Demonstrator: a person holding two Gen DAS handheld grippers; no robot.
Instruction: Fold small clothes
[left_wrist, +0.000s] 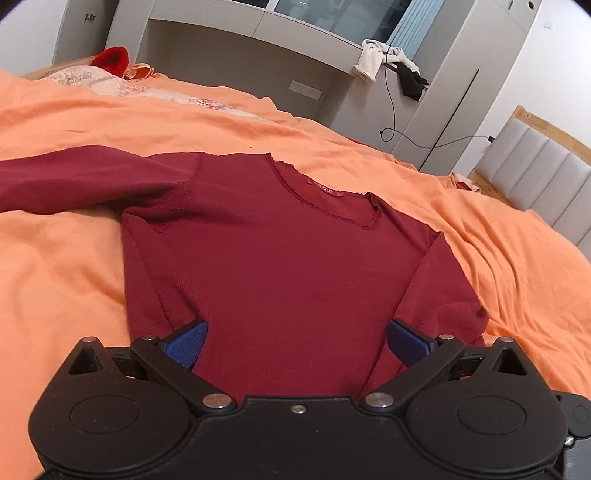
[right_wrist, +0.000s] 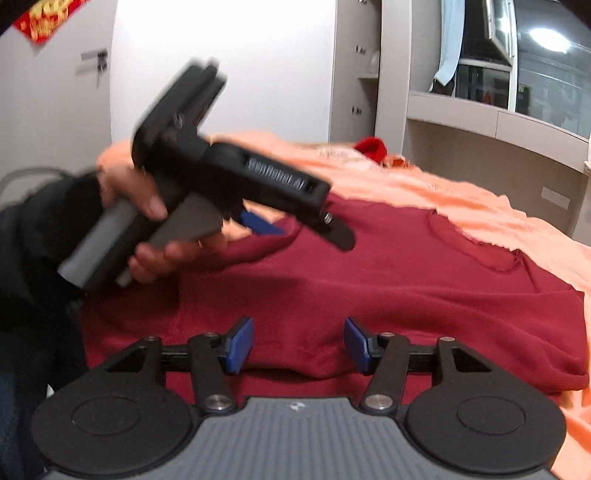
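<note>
Bed (left_wrist: 55, 122) with orange cover fills both views; far end holds a red knitted item (left_wrist: 110, 59) and pale cloth.

Dark red long-sleeved top (left_wrist: 277, 258) lies spread flat on the bed, neckline (left_wrist: 325, 199) away from the person, hem nearest. Long axis of the body runs straight away from the claws. One sleeve (left_wrist: 66, 181) stretches out sideways to the left; the other appears folded in along the right edge, though this is uncertain.

Left claw (left_wrist: 297, 345): blue pads (left_wrist: 186, 345) wide apart, nothing between them but the cloth below; whether they touch it cannot be told. It hangs over the hem, near the body's centre line. In the right wrist view it shows blurred, gripped by a hand (right_wrist: 147, 206) in a dark sleeve.

Right claw (right_wrist: 298, 345): pads roughly half apart, not pressing on anything, above the hem at the right side.

Judgement: the outstretched left sleeve lies nearer the left claw, so folding it inward looks like the next step.
</note>
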